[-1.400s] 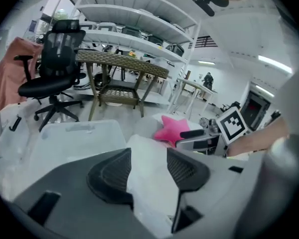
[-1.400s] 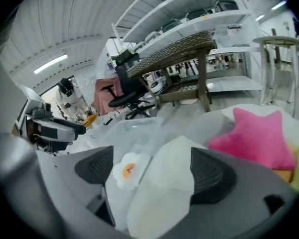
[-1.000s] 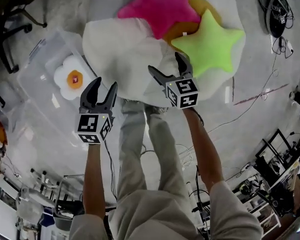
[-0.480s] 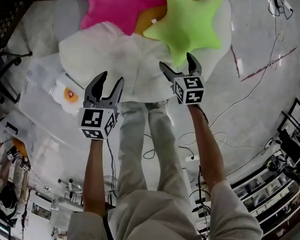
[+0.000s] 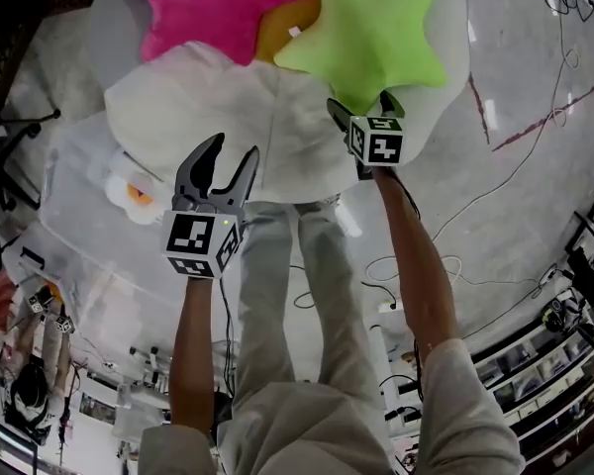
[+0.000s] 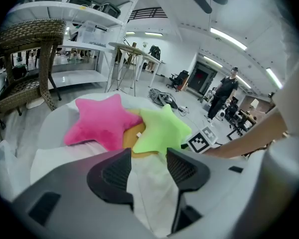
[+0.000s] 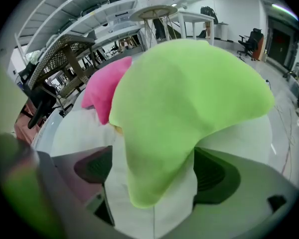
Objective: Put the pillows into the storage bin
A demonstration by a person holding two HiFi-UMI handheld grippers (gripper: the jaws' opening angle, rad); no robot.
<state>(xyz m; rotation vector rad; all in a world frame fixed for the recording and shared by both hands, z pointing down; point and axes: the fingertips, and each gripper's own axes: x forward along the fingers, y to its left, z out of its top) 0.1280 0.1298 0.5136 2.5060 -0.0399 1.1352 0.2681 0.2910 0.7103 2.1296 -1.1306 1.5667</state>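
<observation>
Loosely, the right tool (image 7: 154, 171) straddles a plush, star-shaped green pillow (image 7: 189, 93).

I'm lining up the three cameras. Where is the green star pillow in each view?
Head view: top, right of centre, green star pillow.
Left gripper view: centre, beyond the open left tool.
Right gripper view: fills the middle, its lower point hanging between the jaws of the open right tool.
Shared landmark: pink star pillow, always to its left.

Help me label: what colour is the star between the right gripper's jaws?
Lime green star; right gripper view.
</observation>
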